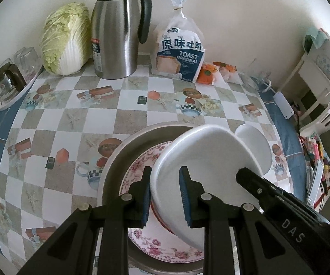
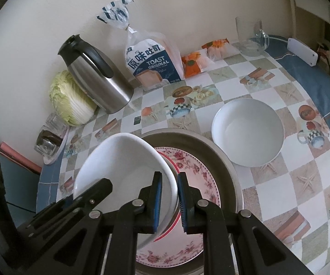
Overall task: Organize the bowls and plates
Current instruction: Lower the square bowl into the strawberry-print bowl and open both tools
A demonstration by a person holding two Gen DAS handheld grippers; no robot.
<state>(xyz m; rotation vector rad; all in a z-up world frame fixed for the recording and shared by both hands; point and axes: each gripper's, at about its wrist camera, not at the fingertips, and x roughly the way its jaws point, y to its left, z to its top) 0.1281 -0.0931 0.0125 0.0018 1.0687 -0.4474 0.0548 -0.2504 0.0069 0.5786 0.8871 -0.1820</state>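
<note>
A white bowl (image 1: 201, 158) is held tilted over a pink floral plate (image 1: 139, 165) that lies in a grey metal pan (image 1: 119, 160). My left gripper (image 1: 165, 194) has its jaws around the bowl's left rim, with a gap at the right pad. My right gripper (image 2: 169, 201) is shut on the bowl's (image 2: 123, 167) right rim. A red-rimmed dish (image 2: 174, 220) sits under the bowl on the floral plate (image 2: 201, 176). A second white bowl (image 2: 247, 130) stands on the table right of the pan (image 2: 224, 160); it also shows in the left wrist view (image 1: 254, 146).
At the back by the wall stand a cabbage (image 1: 66, 39), a steel thermos jug (image 1: 116, 29), a toast bag (image 1: 178, 48) and orange snack packets (image 1: 208, 73). Upturned glasses sit on a plate (image 1: 6, 82) at far left. A glass mug (image 2: 252, 36) stands at back right.
</note>
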